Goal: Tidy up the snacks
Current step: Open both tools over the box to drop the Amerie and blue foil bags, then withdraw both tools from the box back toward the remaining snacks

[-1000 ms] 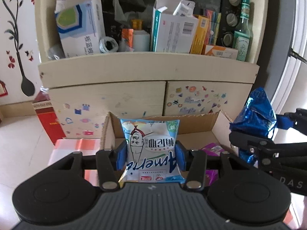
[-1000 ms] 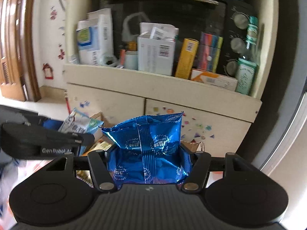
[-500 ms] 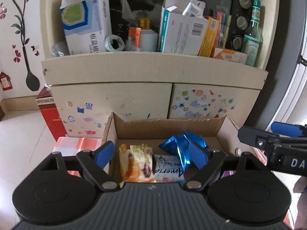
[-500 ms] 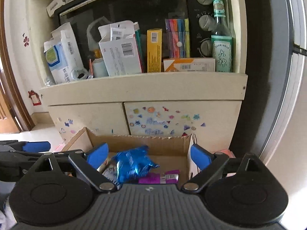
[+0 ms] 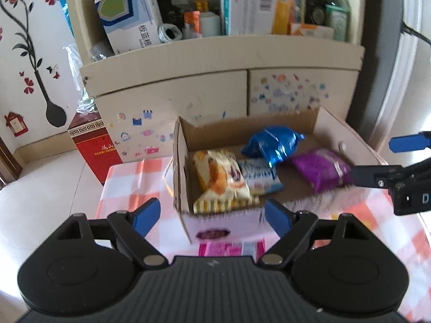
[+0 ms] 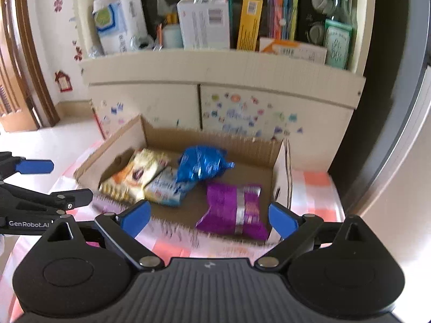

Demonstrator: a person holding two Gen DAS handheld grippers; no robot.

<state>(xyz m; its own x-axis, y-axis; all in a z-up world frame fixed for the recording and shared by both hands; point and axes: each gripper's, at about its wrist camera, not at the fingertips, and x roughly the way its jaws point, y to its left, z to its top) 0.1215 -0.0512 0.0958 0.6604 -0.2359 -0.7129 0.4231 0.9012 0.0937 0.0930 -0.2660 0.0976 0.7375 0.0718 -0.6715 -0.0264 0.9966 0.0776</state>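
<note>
Inside the cardboard box lie four snack packets: yellow, white-blue, blue foil, purple; left gripper jaws released, right gripper jaws opening, both empty.

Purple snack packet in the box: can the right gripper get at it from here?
Probably yes. The purple packet lies uncovered in the open box, just ahead of the right gripper, whose empty jaws are opening.

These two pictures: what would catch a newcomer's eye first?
Probably the cardboard box on the checked cloth, with four bright snack packets in it: a shiny blue bag at the back, a purple one to the right, a yellow one on the left and a pale blue one between. Next, the blue-tipped grippers, left and right, both empty, the right's jaws opening wider.
</note>
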